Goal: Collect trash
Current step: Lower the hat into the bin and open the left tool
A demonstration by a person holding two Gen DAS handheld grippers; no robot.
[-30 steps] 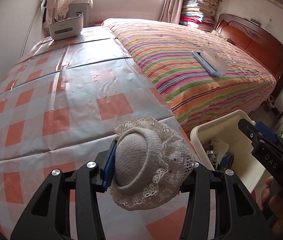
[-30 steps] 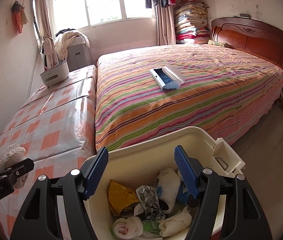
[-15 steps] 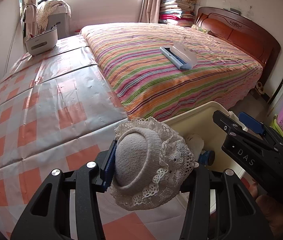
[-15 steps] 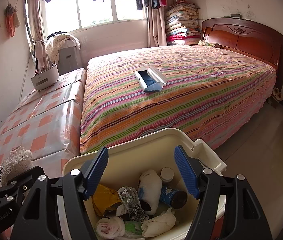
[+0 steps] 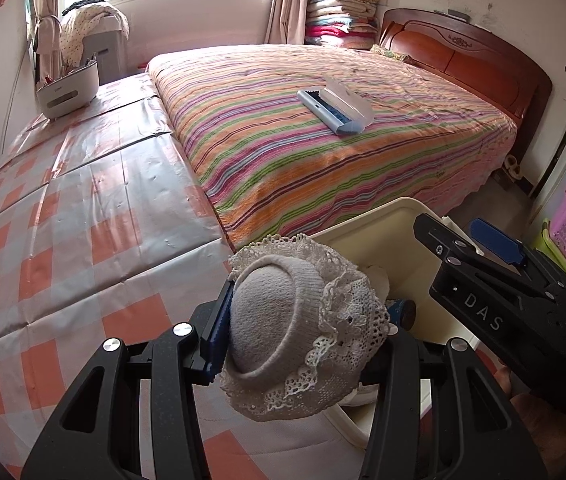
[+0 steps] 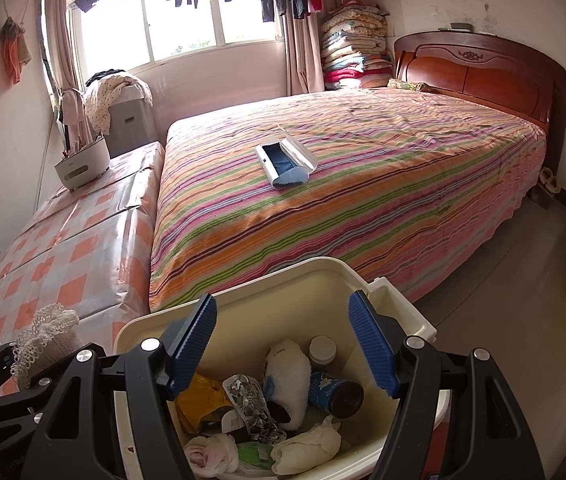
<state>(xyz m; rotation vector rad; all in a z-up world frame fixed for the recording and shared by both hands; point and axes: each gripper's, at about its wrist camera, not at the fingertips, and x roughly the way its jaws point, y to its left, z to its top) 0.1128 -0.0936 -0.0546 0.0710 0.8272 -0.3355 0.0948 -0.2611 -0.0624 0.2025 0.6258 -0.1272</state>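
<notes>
Two grippers: left gripper (image 5: 303,332) clamps lace-trimmed sock (image 5: 303,328); right gripper (image 6: 283,346) jaws apart, empty.
Hidden: left gripper's right pad, behind sock.
Bin (image 6: 399,312): base cut off.

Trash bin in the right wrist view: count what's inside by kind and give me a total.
Cylindrical containers: 2 (small jar, blue can)
Wrappers: 3 (yellow wrapper, silver foil wrapper, green wrapper)
White soft wads: 3 (rolled cloth, crumpled tissue, pinkish wad)
Total: 8 visible; more may lie underneath.
</notes>
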